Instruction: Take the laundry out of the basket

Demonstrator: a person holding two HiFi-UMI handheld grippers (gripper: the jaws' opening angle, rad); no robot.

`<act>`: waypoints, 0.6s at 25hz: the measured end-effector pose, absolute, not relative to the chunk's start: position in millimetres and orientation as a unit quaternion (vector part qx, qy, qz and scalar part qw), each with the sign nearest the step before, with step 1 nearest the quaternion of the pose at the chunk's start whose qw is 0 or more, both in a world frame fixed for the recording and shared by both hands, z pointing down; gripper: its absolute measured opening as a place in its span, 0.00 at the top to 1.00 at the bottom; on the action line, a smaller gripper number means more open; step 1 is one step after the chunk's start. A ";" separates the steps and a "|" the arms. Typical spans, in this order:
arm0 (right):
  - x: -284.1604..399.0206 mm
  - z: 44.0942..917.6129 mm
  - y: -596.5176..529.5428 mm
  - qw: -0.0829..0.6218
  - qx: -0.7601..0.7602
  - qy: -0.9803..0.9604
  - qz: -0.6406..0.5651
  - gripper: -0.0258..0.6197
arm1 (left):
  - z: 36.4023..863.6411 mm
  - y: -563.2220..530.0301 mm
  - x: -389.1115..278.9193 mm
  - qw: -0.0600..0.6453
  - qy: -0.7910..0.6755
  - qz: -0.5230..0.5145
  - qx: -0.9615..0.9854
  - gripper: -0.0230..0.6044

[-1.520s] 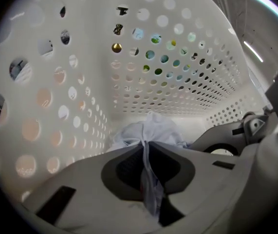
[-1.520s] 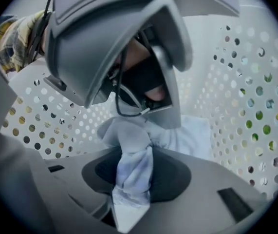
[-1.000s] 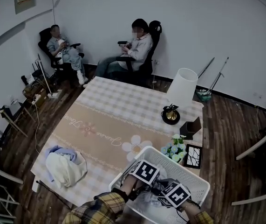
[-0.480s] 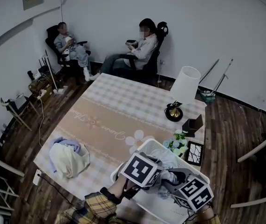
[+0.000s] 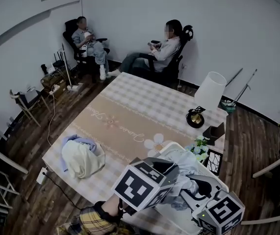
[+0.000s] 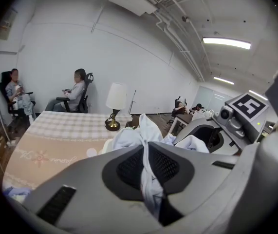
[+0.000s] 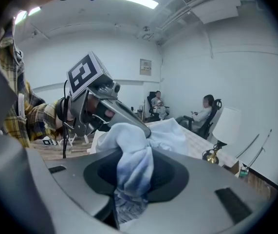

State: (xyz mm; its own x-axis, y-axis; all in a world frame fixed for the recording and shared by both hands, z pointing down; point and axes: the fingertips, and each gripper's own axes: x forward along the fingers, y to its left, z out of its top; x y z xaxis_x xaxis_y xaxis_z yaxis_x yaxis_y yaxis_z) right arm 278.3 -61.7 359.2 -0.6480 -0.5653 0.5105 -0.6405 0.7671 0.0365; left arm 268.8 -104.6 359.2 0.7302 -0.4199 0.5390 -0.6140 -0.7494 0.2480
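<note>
Over the white basket [image 5: 167, 147], left tool [image 6: 146, 152] pinches thin white cloth [image 6: 143, 130], right tool [image 7: 133, 173] grips thick bunched bluish fabric [image 7: 129, 143].

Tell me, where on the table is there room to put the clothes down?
The wide middle of the table, between the clothes pile on the left and the lamp on the right, is bare, up to the far end. The right edge is crowded: lamp, flowers, picture frame and laundry basket.

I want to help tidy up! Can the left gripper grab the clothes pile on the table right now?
Probably not yet. The left gripper is shut on a pale garment, so it is full, and the clothes pile lies off to its left on the table.
</note>
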 end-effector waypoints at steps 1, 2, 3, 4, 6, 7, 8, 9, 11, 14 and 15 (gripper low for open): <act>270.7 354.4 -59.9 0.253 0.335 -0.905 0.072 0.74 | 354.3 -103.4 261.0 0.207 -0.284 0.223 0.909 0.87; 262.6 351.0 -59.1 0.250 0.338 -0.905 0.069 0.74 | 350.5 -102.9 252.5 0.204 -0.283 0.215 0.912 0.87; 253.8 348.6 -59.1 0.248 0.341 -0.904 0.065 0.74 | 347.7 -102.9 243.1 0.202 -0.281 0.207 0.915 0.87; 243.9 346.8 -59.6 0.246 0.345 -0.904 0.061 0.74 | 345.6 -103.0 232.5 0.199 -0.280 0.200 0.917 0.87; 220.7 342.8 -61.0 0.244 0.350 -0.903 0.054 0.74 | 341.6 -103.4 208.6 0.195 -0.279 0.192 0.921 0.87; 207.7 340.4 -61.7 0.243 0.351 -0.903 0.051 0.74 | 339.5 -103.5 195.6 0.193 -0.277 0.190 0.922 0.87; 194.1 338.1 -62.3 0.243 0.353 -0.902 0.049 0.74 | 337.4 -103.8 182.0 0.192 -0.274 0.189 0.923 0.87; 180.3 336.2 -63.0 0.244 0.355 -0.901 0.047 0.74 | 335.8 -104.3 168.2 0.191 -0.272 0.189 0.924 0.87; 153.2 334.2 -64.7 0.245 0.360 -0.899 0.045 0.74 | 334.0 -105.6 140.8 0.189 -0.269 0.188 0.925 0.87; 115.4 335.0 -68.2 0.237 0.364 -0.900 0.045 0.74 | 334.6 -107.6 102.5 0.187 -0.268 0.193 0.925 0.87; 103.0 335.8 -69.4 0.233 0.364 -0.901 0.048 0.74 | 335.1 -108.6 89.8 0.186 -0.268 0.197 0.924 0.87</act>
